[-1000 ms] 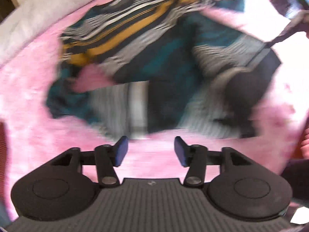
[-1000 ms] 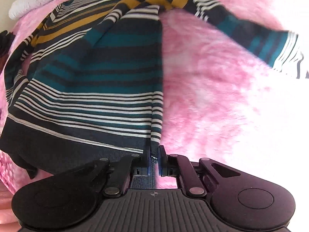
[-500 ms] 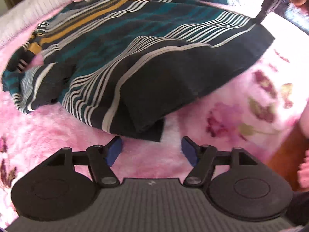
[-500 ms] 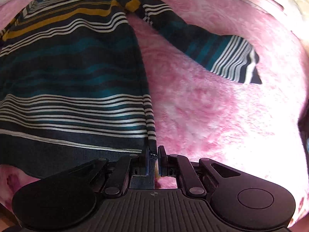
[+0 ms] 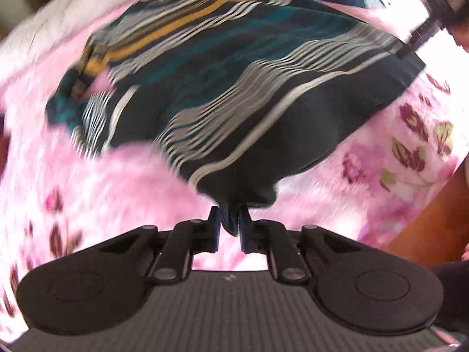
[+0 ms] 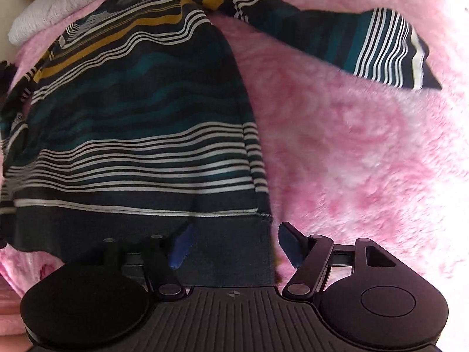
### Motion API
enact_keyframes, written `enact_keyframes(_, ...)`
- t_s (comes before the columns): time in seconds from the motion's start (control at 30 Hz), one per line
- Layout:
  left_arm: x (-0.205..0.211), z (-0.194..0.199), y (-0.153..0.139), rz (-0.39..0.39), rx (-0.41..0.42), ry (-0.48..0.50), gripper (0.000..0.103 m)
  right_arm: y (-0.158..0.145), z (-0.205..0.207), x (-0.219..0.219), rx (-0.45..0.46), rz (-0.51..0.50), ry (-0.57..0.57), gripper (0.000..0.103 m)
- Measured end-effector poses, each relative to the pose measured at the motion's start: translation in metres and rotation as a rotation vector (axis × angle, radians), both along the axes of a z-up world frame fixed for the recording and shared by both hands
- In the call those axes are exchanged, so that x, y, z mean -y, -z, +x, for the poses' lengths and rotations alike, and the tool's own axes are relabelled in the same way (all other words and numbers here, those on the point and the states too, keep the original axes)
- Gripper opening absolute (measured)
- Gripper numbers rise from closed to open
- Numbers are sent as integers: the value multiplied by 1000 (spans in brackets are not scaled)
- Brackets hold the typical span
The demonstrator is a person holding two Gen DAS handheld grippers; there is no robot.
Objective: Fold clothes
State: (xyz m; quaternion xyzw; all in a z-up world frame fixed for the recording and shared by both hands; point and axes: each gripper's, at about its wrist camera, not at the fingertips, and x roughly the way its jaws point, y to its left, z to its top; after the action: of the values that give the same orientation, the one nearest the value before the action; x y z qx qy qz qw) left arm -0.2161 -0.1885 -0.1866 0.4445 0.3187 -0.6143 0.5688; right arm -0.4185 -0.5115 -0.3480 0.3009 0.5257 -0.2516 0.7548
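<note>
Since half a second ago the roles have been swapped: the left gripper (image 5: 229,223), then spread wide, is now pinched on the dark hem corner of the striped sweater (image 6: 132,123), while the right gripper (image 6: 233,245), then clamped, is now parted wide over the opposite hem corner, holding nothing. The sweater is spread on the pink blanket (image 6: 366,152), one sleeve (image 6: 337,35) flung outward. No containers are seen.

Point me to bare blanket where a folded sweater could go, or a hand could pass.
Free: the pink blanket right of the sweater body, below the outstretched sleeve. Also the near-left patch between hem and left gripper. Crowded: the hem line, with the left gripper's jaws pinching a corner and the right gripper open over the other.
</note>
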Motion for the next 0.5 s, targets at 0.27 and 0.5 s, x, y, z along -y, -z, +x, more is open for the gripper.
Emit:
enact_keyframes(0.27,12,63,1,-5,-394,-360,56,1,-9,1,-60,5,-48,3)
enact_keyframes(0.5,47,60,30,116,-363,-358,11,1,3,-2,-148,-45,-147,2)
